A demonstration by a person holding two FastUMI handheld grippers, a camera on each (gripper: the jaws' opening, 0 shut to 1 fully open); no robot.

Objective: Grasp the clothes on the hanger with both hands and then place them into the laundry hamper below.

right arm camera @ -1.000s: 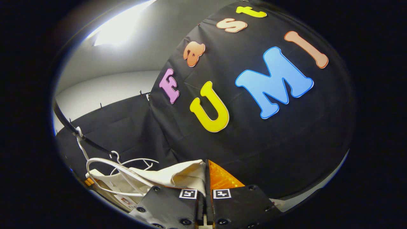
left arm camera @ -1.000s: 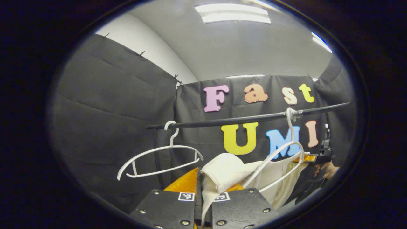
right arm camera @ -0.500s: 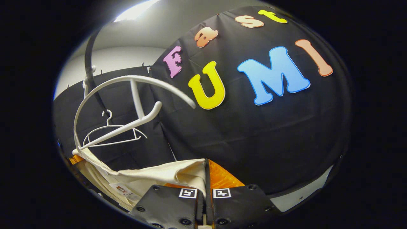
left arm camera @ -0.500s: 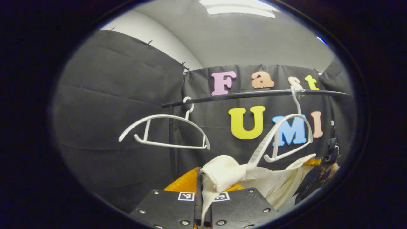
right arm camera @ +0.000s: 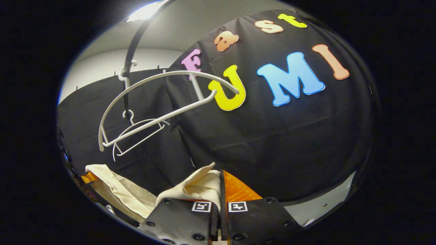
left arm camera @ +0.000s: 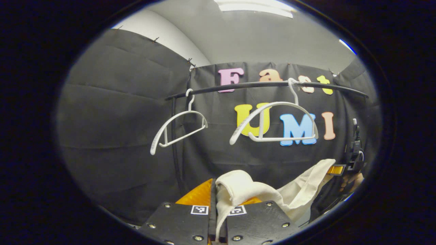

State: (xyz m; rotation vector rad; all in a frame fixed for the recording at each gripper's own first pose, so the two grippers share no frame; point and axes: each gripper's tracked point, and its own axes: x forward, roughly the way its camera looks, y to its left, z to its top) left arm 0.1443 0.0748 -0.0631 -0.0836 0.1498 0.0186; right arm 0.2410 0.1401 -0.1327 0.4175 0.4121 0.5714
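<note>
The cream garment (left arm camera: 272, 194) is off the hanger now! In the left gripper view, the near hanger (left arm camera: 272, 124) hangs bare on the black rail (left arm camera: 265, 85), where half a second ago its arm was still tangled in the cloth. The garment sags well below that rail, one bunched end pinched between the left tongs (left arm camera: 218, 217), which are closed on it. Its far end runs off to the right tongs (left arm camera: 340, 169), gripped by a hand (left arm camera: 351, 180) at the edge. A second bare hanger (left arm camera: 178, 124) dangles on the rail, further left.

Over to the right gripper view: the right tongs (right arm camera: 219, 217) are closed on a folded edge of the garment (right arm camera: 197, 185), and the cloth drapes away to the left, lower under the rail (right arm camera: 136, 37) than before. Both hangers, the near hanger (right arm camera: 163, 102) and the second hanger (right arm camera: 136, 132), sit above the cloth, clear of it.
</note>
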